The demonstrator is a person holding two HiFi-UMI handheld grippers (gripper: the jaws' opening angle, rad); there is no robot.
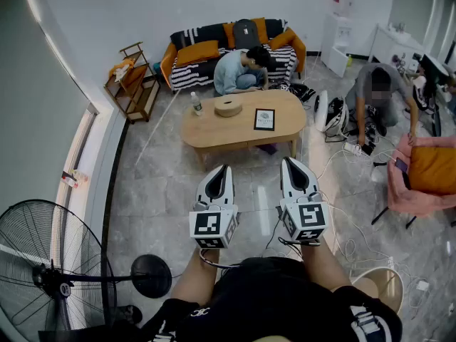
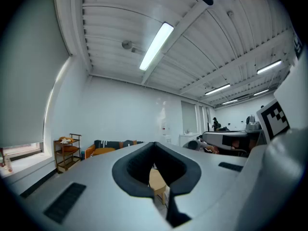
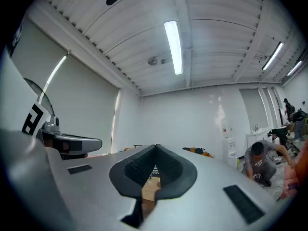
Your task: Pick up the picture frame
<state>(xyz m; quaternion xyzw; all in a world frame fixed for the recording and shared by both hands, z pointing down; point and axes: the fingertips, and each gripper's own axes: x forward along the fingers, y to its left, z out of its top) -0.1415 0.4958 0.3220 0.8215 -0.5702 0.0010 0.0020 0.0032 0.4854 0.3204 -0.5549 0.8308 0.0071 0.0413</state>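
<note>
Head view: one picture frame (image 1: 264, 119) on one table (image 1: 214, 131); two closed claws (image 1: 224, 168) (image 1: 288, 161).

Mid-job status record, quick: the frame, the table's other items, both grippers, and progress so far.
frame: black-edged rectangular picture frame on oval light-wood coffee table, right of its middle
also on table: round wooden disc; clear plastic bottle
left gripper: jaws together, empty, short of the table
right gripper: jaws together, empty, short of the table
progress: frame not yet picked up
</note>
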